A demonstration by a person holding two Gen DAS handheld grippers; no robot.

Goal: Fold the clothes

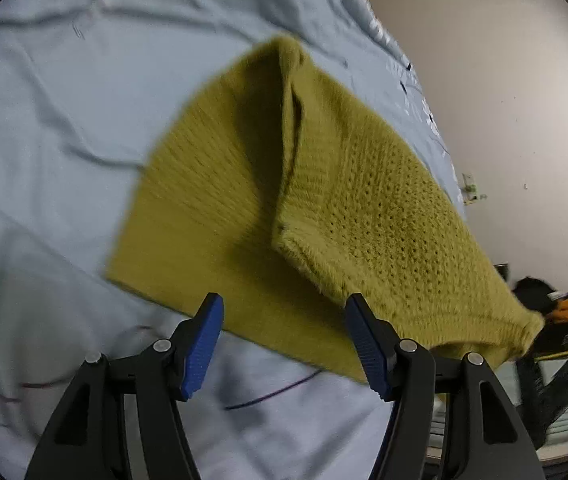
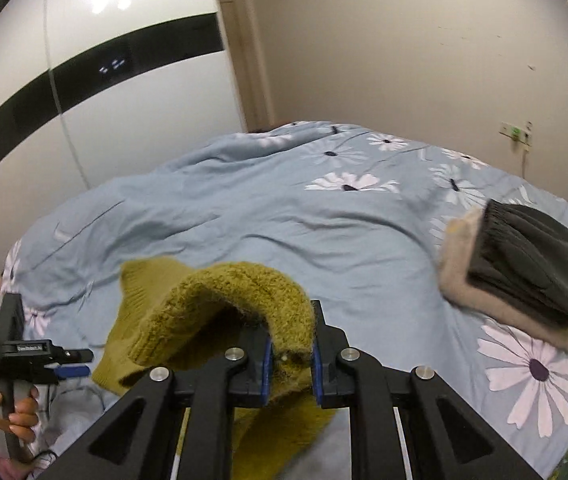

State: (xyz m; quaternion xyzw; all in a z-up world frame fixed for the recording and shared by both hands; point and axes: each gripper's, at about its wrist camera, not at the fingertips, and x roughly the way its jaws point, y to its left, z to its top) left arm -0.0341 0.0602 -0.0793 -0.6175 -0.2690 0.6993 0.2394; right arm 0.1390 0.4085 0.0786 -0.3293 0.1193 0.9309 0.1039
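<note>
1. Sweater (image 1: 244, 184), an olive-yellow knit, is seen in the left wrist view lying ahead of the left gripper (image 1: 284, 344) on the pale blue bedspread (image 1: 64, 140); its near hem passes just beyond the fingertips.
2. The left gripper's blue pads (image 1: 204, 348) are held wide apart with nothing between them, so no cloth is gripped on this side.
3. One part of the sweater, ahead and to the right of the tool, is raised off the flat layer and drawn toward the lower right, judged to be a flap carried over for a fold.
4. The picture is blurred, so the exact edge of the lifted flap cannot be told.
5. In the right wrist view the right gripper (image 2: 290, 354) is closed on a fuzzy edge of the sweater (image 2: 244, 292), the knit being pinched between the blue pads (image 2: 267, 364).
6. The held cloth arches up and to the left ahead of the fingers, while the rest is left draped on the flowered duvet (image 2: 284, 208) below; the lift is judged to serve for carrying this edge across the body.
7. Far ahead and to the right, a stack of folded clothes (image 2: 524, 272), dark on beige, is set well apart, presumably as finished pieces.
8. To the left, the left gripper (image 2: 72, 362) is seen held by the person's hand (image 2: 16, 400), free of the sweater.
</note>
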